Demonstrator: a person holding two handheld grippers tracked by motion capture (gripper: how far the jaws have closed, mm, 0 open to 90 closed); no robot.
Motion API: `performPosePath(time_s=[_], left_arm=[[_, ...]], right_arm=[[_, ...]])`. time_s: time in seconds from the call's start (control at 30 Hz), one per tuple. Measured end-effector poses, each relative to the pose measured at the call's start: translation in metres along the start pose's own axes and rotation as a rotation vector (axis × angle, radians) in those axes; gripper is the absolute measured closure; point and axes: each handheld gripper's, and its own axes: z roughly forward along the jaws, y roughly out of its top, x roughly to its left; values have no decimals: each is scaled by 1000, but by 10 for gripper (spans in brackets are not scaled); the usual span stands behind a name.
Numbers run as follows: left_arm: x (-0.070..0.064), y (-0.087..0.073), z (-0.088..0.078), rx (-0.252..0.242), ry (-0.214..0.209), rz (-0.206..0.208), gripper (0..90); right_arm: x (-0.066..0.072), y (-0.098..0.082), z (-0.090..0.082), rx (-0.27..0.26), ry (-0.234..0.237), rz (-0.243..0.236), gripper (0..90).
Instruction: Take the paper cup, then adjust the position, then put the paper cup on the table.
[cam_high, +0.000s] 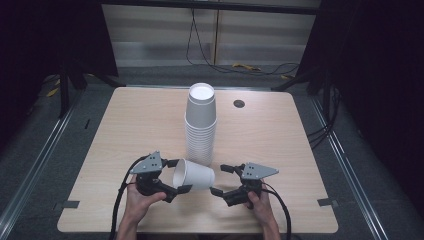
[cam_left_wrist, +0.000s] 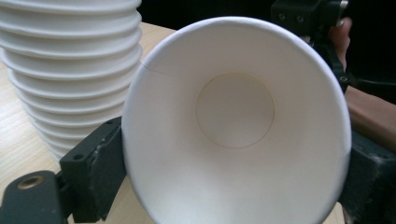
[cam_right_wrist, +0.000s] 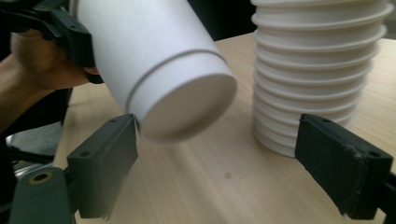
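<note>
High view, near edge: a single white paper cup (cam_high: 194, 175) is held on its side between the two grippers, above the wooden table (cam_high: 125, 130). The left gripper (cam_high: 172, 176) is seen pinching the cup near its rim, one jaw on each side; in the left gripper view the open mouth faces the camera and the wall is pressed between both pads. The right gripper (cam_high: 220, 180) is held with jaws spread wide, nothing between them; in the right gripper view the cup's base (cam_right_wrist: 189, 109) hangs just beside one jaw, contact not certain.

Just behind, the inverted cup stack (cam_high: 201, 125) stands upright at mid-table, near the held cup. Farther back, a small dark round fitting (cam_high: 239, 104) is set in the tabletop.

Risks judged: the thin rim could be crushed or ovalled by the pinch. If the right jaws are closed off-centre, the cup could be knocked askew or pulled free. A sideways swing could topple the tall stack.
</note>
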Motion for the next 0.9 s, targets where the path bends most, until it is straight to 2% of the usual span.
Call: performPosePath(time_s=[0.1,0.13,0.2,0.37,0.47,0.57,0.67,0.7,0.73,0.83,0.9], left_arm=[[0,1,-5,0,13,-4,107],[1,0,-7,-8,14,-8,106],[2,0,-10,-4,21,2,106],[4,-1,-18,2,54,-14,105],[7,-1,-22,8,64,-15,105],[9,-1,-25,14,70,-16,105],[12,0,-27,34,88,-14,105],[11,1,-28,40,116,-17,105],[13,0,-29,29,94,-26,105],[14,1,-33,35,107,-27,105],[16,1,-37,39,120,-35,104]], right_arm=[[1,-1,-3,-11,-69,-2,129],[1,-1,-4,-23,-80,6,129],[-1,-1,-6,-55,-131,7,129],[-2,-3,-6,-87,-241,-26,132],[-3,-4,-7,-106,-300,-30,134],[-5,-8,-10,-123,-350,-8,134],[-5,-8,-12,-122,-389,-19,132],[-5,-8,-12,-122,-402,-22,132],[-5,-8,-12,-120,-408,-26,133],[-5,-11,-12,-107,-450,-37,131],[-4,-11,-13,-119,-468,-34,130]])
